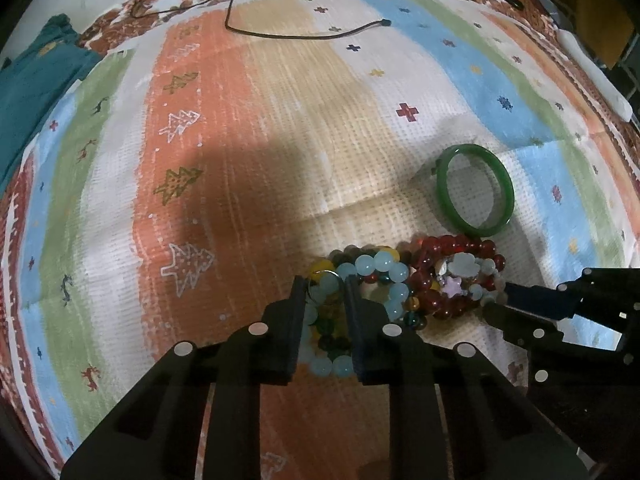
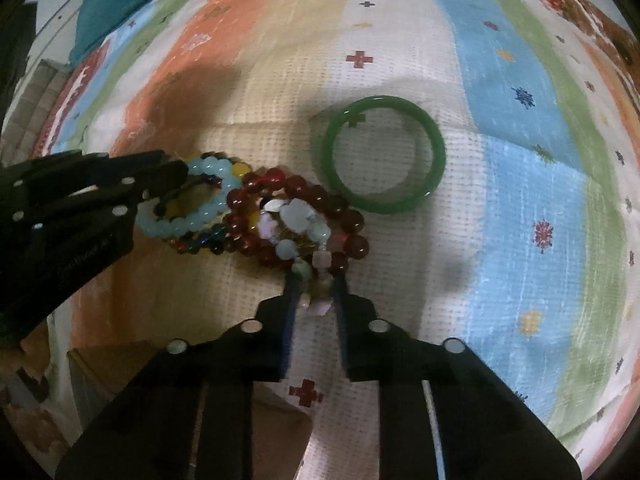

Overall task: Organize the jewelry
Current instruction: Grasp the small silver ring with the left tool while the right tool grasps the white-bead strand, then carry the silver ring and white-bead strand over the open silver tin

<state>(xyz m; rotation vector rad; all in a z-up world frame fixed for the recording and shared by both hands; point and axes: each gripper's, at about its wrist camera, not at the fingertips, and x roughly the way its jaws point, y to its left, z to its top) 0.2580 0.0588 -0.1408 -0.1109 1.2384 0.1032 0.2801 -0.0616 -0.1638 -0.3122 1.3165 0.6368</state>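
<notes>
The left gripper (image 1: 326, 284) clenched the pale-blue bead bracelet (image 1: 376, 266); the right gripper (image 2: 316, 280) clenched the charm bracelet (image 2: 298, 216). Between both jaws, the tangled red bead bracelet (image 2: 288, 192) risked snagging, snapping strands if pulled apart.

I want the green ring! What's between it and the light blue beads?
In the right wrist view, dark red beads lie between the green bangle and the light blue bead bracelet.

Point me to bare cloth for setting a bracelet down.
Free: the orange and cream stripes between the cable and the bead pile, and the blue stripe right of the bangle. Crowded: the pile, both grippers at it.
</notes>
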